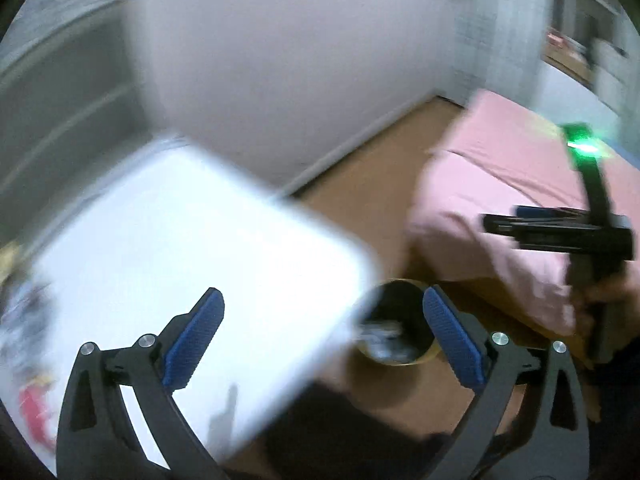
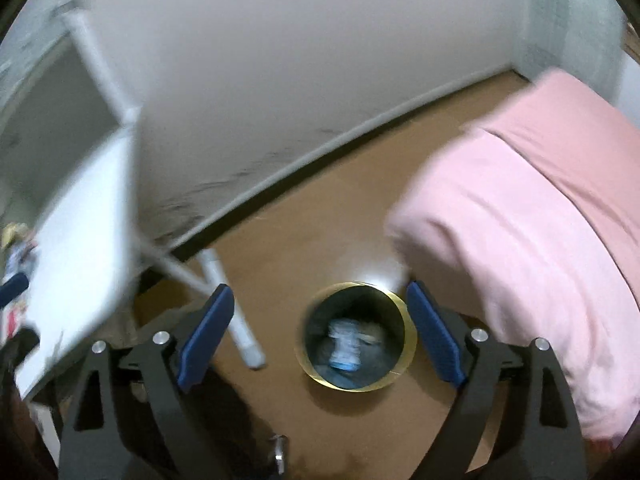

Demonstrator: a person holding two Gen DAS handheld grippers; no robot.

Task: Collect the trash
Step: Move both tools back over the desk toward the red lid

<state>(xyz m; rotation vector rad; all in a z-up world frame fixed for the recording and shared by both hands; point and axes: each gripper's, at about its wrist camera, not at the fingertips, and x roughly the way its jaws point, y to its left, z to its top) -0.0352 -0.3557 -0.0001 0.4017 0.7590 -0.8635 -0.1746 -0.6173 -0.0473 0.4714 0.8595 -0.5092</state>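
The pink bed (image 2: 532, 220) filled the space just right of the bin, and the white table (image 1: 192, 248) stood left of the bin, its folding legs (image 2: 240, 320) reaching down near it; the wooden floor (image 2: 320, 220) ran from the bin back to the wall; the bin (image 2: 356, 340) itself, dark with a brass-coloured rim, sat between table and bed; inside it lay crumpled trash (image 2: 346, 344), pale with blue print, too blurred to name; more litter (image 1: 28, 320) sat at the table's far-left edge, away from the bin. The right gripper (image 2: 320, 332) hung above the bin, fingers wide apart and empty; the left gripper (image 1: 324, 340) hovered over the table corner beside the bin, fingers likewise spread, nothing between them. The litter looked light, soft and crushable; a pinch across a bunched fold would probably hold best.
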